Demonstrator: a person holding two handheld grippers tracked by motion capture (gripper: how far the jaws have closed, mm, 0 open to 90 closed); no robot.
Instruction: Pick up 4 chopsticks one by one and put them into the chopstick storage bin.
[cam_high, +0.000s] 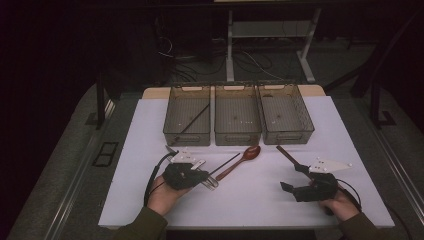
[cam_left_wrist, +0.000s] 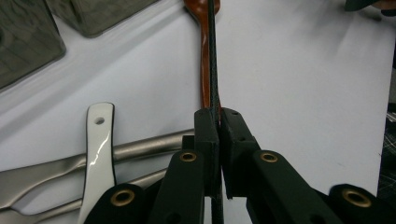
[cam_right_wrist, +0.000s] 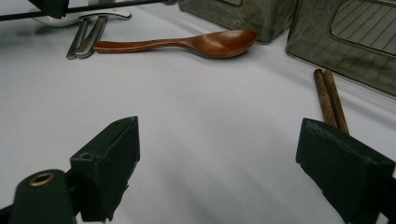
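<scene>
My left gripper (cam_high: 202, 175) is shut on a thin black chopstick (cam_high: 227, 164) that points toward the bins. In the left gripper view the chopstick (cam_left_wrist: 214, 65) runs straight up from the closed jaws (cam_left_wrist: 219, 115), above the handle of a wooden spoon (cam_left_wrist: 204, 79). The spoon (cam_high: 245, 156) lies on the white table just in front of the middle bin. My right gripper (cam_high: 292, 178) rests low at the front right, open and holding nothing (cam_right_wrist: 219, 140). A pair of brown chopsticks (cam_right_wrist: 329, 100) lies just beyond its right jaw, near the right bin.
Three grey mesh bins stand in a row at the back: left (cam_high: 187, 116) with one black chopstick inside, middle (cam_high: 237, 117), right (cam_high: 285, 115). Metal cutlery (cam_left_wrist: 46, 172) and a white-handled utensil (cam_left_wrist: 99, 149) lie beside my left gripper. The table's front edge (cam_high: 240, 226) is close.
</scene>
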